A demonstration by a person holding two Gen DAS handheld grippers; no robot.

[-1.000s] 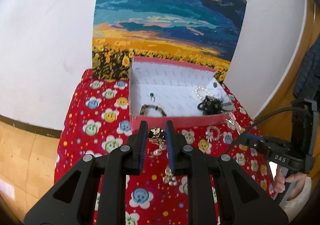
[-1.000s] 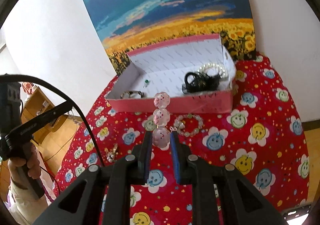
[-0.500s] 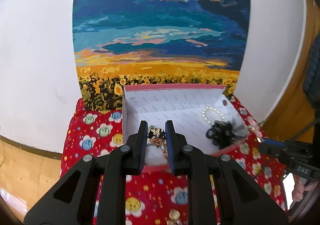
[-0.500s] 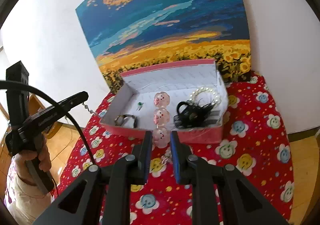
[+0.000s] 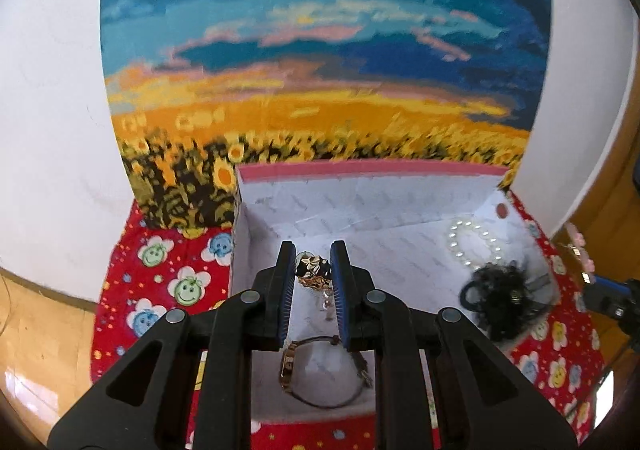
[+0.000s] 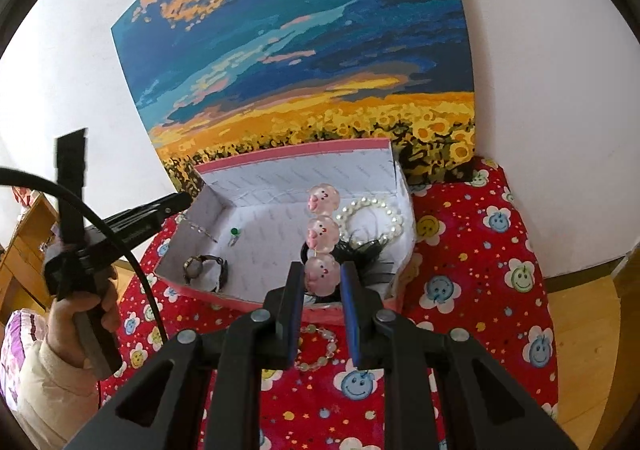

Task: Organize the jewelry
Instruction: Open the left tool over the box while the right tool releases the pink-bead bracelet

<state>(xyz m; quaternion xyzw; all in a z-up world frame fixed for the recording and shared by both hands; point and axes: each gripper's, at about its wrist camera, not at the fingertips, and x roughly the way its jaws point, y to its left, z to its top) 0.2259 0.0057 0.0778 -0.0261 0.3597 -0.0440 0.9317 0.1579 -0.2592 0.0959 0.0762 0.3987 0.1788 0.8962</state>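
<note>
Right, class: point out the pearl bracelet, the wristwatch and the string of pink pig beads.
pearl bracelet [image 5: 475, 243], left wrist view, on its lower-left pearls.
wristwatch [image 5: 287, 366], left wrist view, on the gold case.
pink pig beads [image 6: 322, 230], right wrist view, on the middle bead.

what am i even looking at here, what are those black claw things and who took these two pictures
These are not robot arms. A person holds a two-finger gripper in each hand, and each gripper carries a fisheye camera looking along its fingers.

One picture is from the left gripper, which pinches a gold earring over the open pink box. The other is from the right gripper, which grips a strand of pink pig beads; the hand holding the left tool shows at its left edge.

In the box lie a watch, a pearl bracelet, a black hair tie and a small green ring. A pale bead bracelet lies on the red smiley tablecloth.
</note>
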